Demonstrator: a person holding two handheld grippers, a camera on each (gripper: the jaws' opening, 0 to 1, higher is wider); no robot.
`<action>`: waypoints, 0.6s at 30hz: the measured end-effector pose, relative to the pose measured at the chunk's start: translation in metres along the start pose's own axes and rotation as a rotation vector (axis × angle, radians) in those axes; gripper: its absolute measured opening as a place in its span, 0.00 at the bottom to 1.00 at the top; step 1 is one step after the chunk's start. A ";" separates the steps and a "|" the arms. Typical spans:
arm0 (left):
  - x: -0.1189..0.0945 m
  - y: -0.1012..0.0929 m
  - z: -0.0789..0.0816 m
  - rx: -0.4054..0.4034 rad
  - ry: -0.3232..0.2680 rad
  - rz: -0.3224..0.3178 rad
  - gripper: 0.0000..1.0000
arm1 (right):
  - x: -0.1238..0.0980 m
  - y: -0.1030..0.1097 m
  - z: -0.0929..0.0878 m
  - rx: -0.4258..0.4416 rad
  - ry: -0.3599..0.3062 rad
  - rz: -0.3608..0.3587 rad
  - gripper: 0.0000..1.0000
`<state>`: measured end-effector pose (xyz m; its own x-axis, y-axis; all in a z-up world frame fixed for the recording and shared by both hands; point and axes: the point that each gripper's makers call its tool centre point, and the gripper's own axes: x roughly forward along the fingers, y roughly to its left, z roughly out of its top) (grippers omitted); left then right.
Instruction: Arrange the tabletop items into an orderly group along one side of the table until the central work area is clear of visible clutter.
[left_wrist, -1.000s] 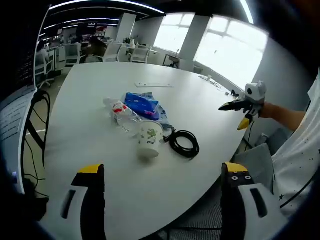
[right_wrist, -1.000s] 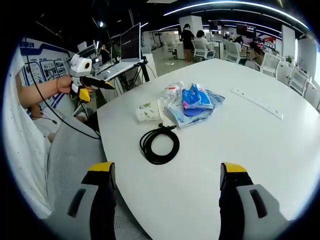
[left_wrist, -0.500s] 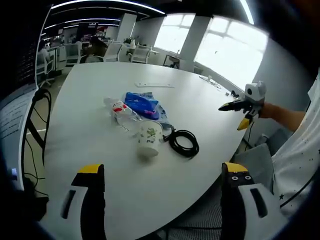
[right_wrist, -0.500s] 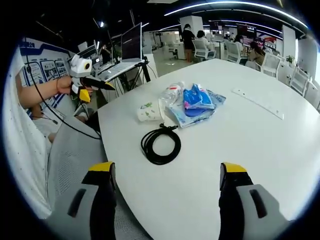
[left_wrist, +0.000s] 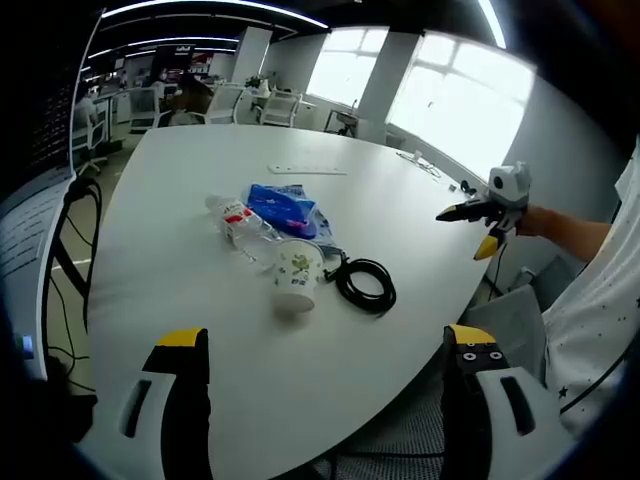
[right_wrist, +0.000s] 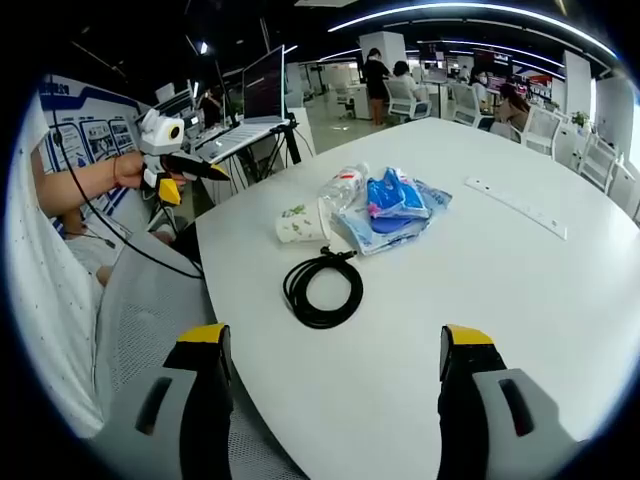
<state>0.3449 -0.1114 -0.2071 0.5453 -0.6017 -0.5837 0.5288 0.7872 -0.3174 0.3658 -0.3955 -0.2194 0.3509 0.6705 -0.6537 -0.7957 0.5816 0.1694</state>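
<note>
Tabletop items sit bunched together on the white oval table (left_wrist: 180, 200): a white paper cup with green print (left_wrist: 298, 277) lying on its side, a clear plastic bottle with a red label (left_wrist: 238, 220) also on its side, a blue plastic packet (left_wrist: 283, 210) on a crinkled clear wrapper, and a coiled black cable (left_wrist: 366, 285) just beside the cup. In the right gripper view the same cluster shows: cup (right_wrist: 300, 224), bottle (right_wrist: 342, 187), packet (right_wrist: 397, 196), cable (right_wrist: 323, 289). A thin white strip (right_wrist: 515, 207) lies well apart, farther along the table.

Both grippers hang off the table's near edge, nothing grasped. The left gripper (left_wrist: 325, 400) has its jaws spread wide; the right gripper (right_wrist: 325, 395) is equally wide open. Across the views, each tool's jaws look drawn together to a point, left (right_wrist: 185, 165) and right (left_wrist: 480, 212), though at that size the reading is unsure.

No item looks moved yet, so I'd judge this the very start. The cup is the sensible first pick: it can roll, so come in across its body and squeeze lightly so as not to crush the paper. The cable touches the cup; lifting one may drag the other. The bottle will also roll if nudged.
</note>
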 end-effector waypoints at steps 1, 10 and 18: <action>0.000 0.000 0.000 0.001 -0.001 0.000 1.00 | 0.000 0.000 0.000 -0.001 0.000 0.000 0.86; 0.000 0.001 0.001 -0.002 -0.009 -0.004 1.00 | -0.001 0.001 0.003 -0.002 -0.002 -0.006 0.86; 0.002 0.001 0.002 0.001 -0.010 -0.009 1.00 | 0.000 0.002 0.006 0.003 -0.009 -0.003 0.86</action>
<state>0.3477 -0.1115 -0.2072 0.5471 -0.6102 -0.5731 0.5345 0.7815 -0.3218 0.3668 -0.3917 -0.2146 0.3579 0.6728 -0.6476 -0.7930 0.5852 0.1697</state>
